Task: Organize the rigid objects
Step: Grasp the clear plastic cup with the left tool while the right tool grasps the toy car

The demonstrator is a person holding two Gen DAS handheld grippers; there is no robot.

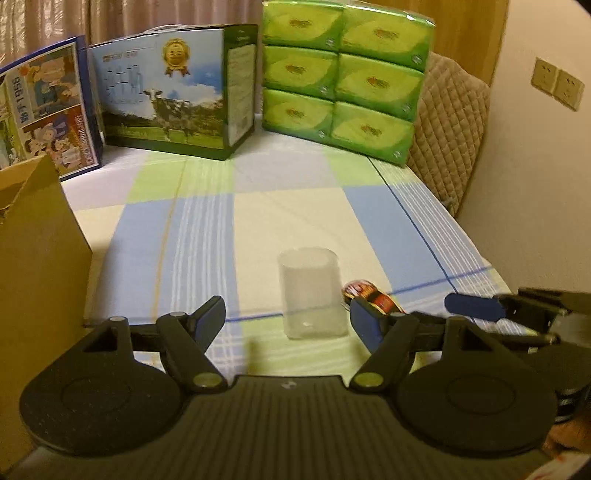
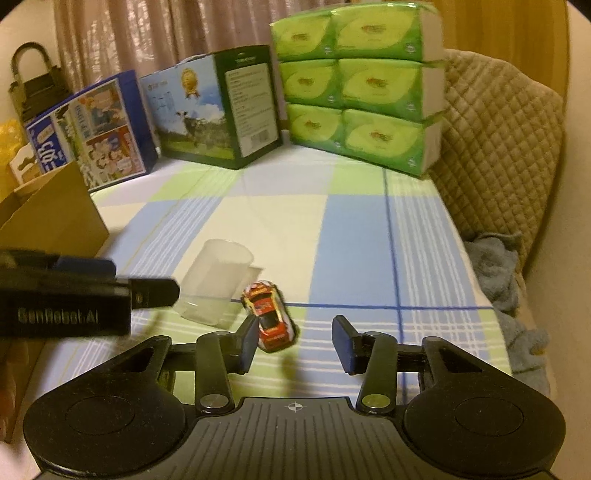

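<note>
A clear cup (image 1: 312,293) stands upright on the checked sheet (image 1: 295,214) of the bed, near its front edge. Just beside it, on its right, sits a little red toy car (image 2: 270,319), also on the sheet; whether the two touch I cannot tell. The left tool (image 1: 288,317) hangs low in front of the cup with its jaws wide apart, the cup sitting in the gap between them but touched by neither. The right tool (image 2: 293,343) is open too, its left finger (image 2: 248,345) just by the car's near end, and the car lies ahead of that finger rather than squarely between the two.

On the far left a cardboard box (image 2: 55,218) stands open on the bed. Along the back, against the curtain (image 2: 147,33), there is a blue box with cartoon pictures (image 2: 96,129), then a milk carton with a cow on it (image 2: 218,107), then a stacked pack of green tissues (image 2: 358,81). To the right of the tissues a quilted beige cover (image 2: 498,147) slumps, with a grey-blue towel (image 2: 513,291) below it at the bed's right edge
</note>
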